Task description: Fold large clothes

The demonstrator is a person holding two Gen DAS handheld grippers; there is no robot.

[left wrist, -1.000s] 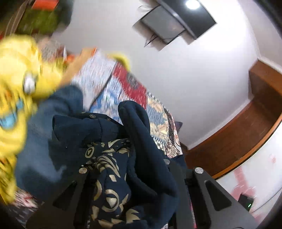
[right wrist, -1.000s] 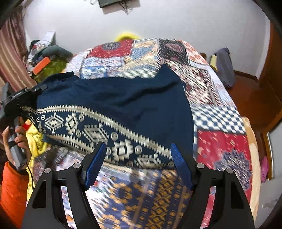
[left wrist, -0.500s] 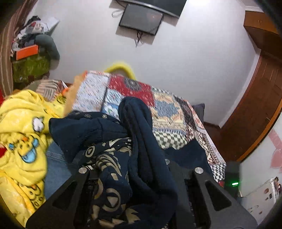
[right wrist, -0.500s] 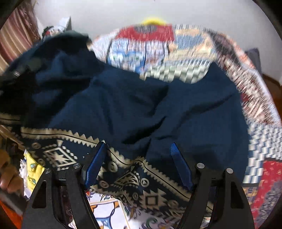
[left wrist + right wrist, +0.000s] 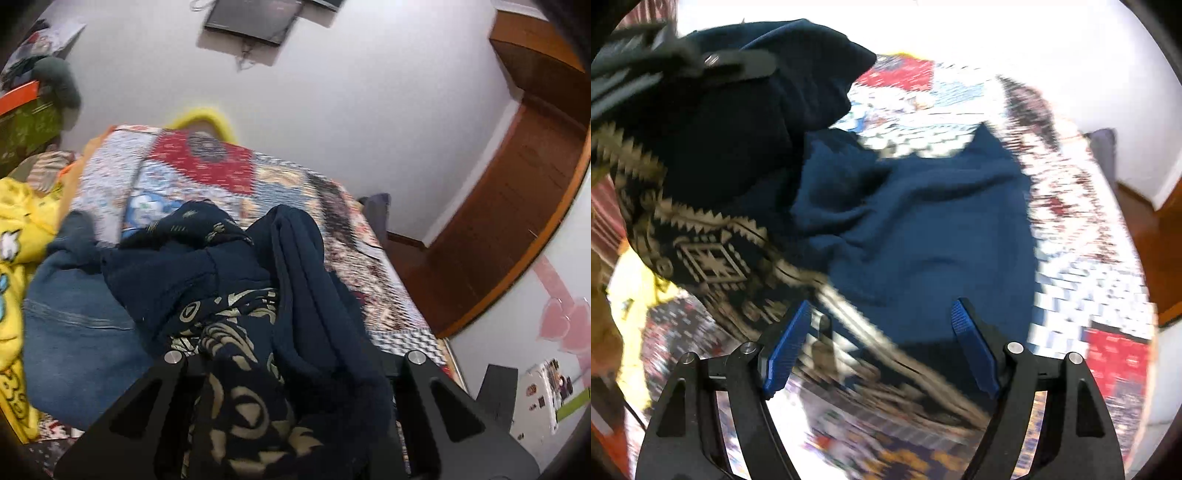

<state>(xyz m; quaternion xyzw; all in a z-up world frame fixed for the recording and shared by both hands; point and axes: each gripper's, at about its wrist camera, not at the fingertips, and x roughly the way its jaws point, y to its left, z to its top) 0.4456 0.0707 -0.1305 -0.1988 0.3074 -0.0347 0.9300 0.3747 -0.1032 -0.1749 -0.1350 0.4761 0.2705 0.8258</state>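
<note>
A large navy garment with a beige patterned band point(image 5: 923, 229) lies partly on the patchwork bedspread point(image 5: 1100, 280) and is partly lifted at the left. My left gripper point(image 5: 291, 373) is shut on a bunched fold of this garment point(image 5: 295, 295), which hides its fingertips. It also shows at the upper left of the right wrist view point(image 5: 701, 66), holding the cloth up. My right gripper point(image 5: 881, 339) is open and empty, with blue pads point(image 5: 786, 350), low over the garment's patterned hem.
A yellow printed blanket point(image 5: 14, 258) and blue jeans point(image 5: 74, 325) lie at the left of the bed. A wall-mounted screen point(image 5: 251, 18) hangs on the white wall behind. Wooden panelling point(image 5: 517, 221) and floor lie to the right.
My left gripper has lifted its held fold higher and carried it over the garment. My right gripper has moved closer over the cloth and stays open.
</note>
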